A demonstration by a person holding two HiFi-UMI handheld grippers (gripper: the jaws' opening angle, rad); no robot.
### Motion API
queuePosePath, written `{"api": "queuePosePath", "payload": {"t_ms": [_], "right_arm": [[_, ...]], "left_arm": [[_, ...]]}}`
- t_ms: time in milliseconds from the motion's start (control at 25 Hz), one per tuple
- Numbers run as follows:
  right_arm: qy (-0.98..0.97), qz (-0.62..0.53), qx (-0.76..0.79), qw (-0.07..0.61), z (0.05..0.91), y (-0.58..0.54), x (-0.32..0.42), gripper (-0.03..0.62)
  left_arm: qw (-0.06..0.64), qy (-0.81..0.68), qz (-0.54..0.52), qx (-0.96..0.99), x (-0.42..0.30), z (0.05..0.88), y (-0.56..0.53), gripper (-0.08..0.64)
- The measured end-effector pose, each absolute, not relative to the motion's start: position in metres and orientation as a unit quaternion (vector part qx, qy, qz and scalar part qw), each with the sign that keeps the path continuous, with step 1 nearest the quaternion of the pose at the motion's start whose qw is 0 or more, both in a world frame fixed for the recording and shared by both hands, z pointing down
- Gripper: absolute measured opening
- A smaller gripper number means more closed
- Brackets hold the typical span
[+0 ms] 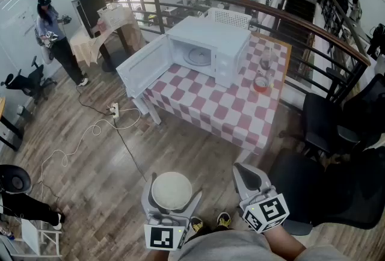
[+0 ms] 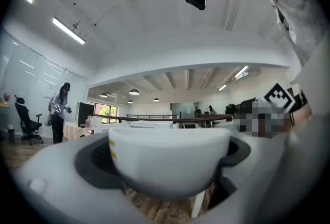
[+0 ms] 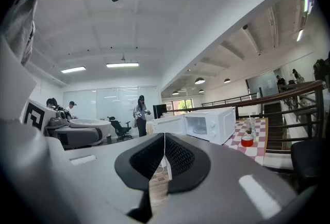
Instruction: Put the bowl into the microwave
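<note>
Bowl sits clamped in the left gripper, well short of the open microwave. Right gripper is closed, empty.

In the head view the bowl is hiding its own underside and the spots where the left gripper is pressing its jaws on the wall; whatever is behind that gripper's marker cube is lying under the person's grey clothing. In the left gripper view the bowl is blocking most of the microwave; the bowl's hollow is not showing there. On the desk, a glass-like piece and a red thing are reading too small to name; the railing is crossing the desk's far corner.
</note>
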State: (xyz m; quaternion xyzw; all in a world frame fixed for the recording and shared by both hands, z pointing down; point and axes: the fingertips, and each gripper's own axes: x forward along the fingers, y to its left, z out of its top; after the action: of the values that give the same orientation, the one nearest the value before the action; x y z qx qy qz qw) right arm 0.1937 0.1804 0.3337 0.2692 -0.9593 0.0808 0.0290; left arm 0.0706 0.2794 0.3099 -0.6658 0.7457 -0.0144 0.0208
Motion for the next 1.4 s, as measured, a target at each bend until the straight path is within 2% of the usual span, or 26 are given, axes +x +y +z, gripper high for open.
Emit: {"api": "queuePosePath", "payload": {"t_ms": [640,1400], "right_arm": [[-0.953,0.092,0.288,0.020,0.330,0.192,0.183,0.005],[-0.958,0.068,0.278,0.030,0.327,0.243,0.132,0.000]], "left_arm": [[0.027,0.728,-0.016,-0.685,0.063,0.303,0.290,0.534],[0.037,0.735,0.010,-0.677,0.009,0.300,0.339,0.534]]}}
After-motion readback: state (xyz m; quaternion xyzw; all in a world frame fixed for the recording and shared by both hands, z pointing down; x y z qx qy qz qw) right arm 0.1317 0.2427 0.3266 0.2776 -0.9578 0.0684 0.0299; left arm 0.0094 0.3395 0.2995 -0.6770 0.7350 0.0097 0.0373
